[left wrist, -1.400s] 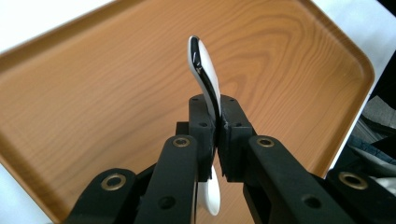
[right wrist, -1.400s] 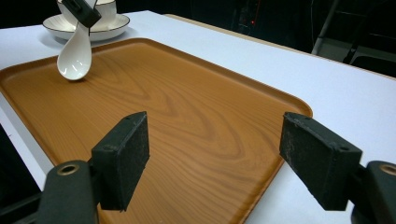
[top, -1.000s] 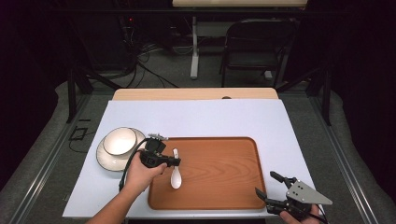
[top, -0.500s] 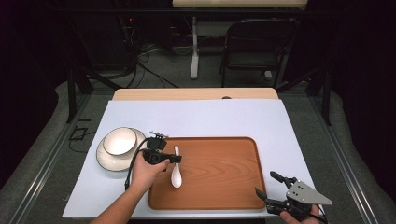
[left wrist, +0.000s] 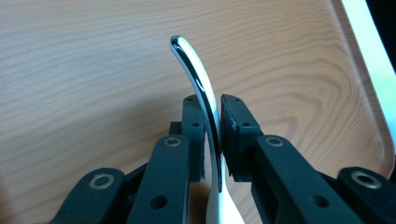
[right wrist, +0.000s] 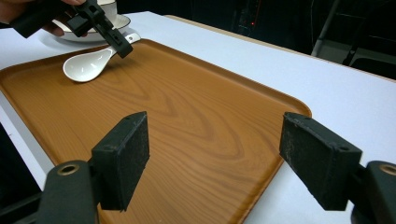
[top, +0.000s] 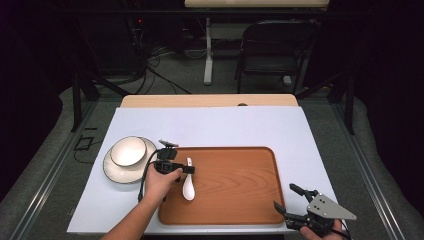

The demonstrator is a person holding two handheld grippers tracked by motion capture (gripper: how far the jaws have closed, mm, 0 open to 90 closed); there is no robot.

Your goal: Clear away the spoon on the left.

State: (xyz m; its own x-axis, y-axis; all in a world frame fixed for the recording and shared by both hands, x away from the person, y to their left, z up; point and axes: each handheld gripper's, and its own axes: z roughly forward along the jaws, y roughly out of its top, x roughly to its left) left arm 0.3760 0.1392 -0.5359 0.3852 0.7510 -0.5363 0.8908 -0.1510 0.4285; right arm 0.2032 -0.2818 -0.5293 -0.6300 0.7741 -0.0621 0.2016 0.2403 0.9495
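High view: my left claw (top: 186, 170) has just been easing open around the white ceramic spoon (top: 188, 185), left on the brown wooden tray (top: 240, 185), handle pointing up-frame. Right claw (top: 290, 202) gapes wide, far off.

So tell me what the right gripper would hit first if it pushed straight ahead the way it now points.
Probably the wooden tray: the right gripper, open, points low across its near corner. Beyond that the line runs over bare tray towards the white spoon, though depth is hard to judge.

Right gripper (right wrist: 215, 158) gapes above tray (right wrist: 196, 121) bearing spoon (right wrist: 86, 65).
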